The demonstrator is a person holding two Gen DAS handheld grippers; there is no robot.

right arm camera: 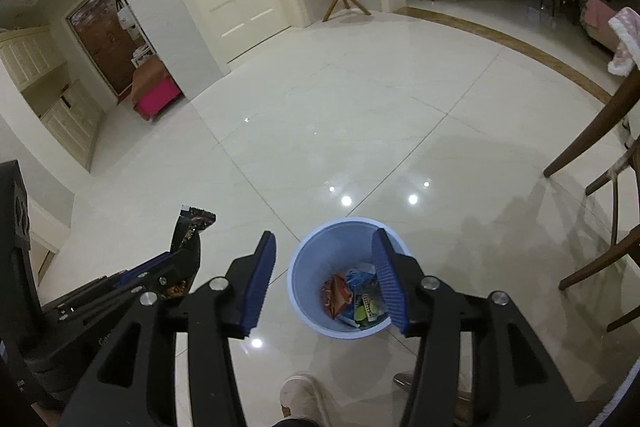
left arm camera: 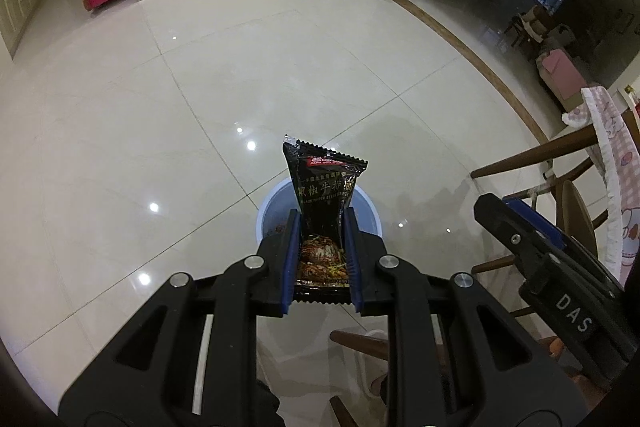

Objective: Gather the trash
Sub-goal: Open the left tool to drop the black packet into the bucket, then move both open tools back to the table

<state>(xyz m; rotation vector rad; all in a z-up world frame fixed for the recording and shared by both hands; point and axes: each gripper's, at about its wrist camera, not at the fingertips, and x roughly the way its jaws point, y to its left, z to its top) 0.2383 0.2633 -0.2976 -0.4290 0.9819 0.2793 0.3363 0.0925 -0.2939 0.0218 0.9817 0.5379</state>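
Above the blue bin [right arm camera: 340, 279] on the tiled floor [left arm camera: 160, 107], a black sauce packet [left arm camera: 324, 195] stands upright, pinched by its lower half between the nearly closed fingers of the left gripper [left arm camera: 322, 227]. Just beside it, over the bin's mouth, the right gripper [right arm camera: 324, 281] hangs with fingers spread wide and empty, and crumpled wrappers [right arm camera: 354, 293] lie inside the bin below. To drop the packet cleanly, the left gripper likely should centre over the bin's opening before letting go.
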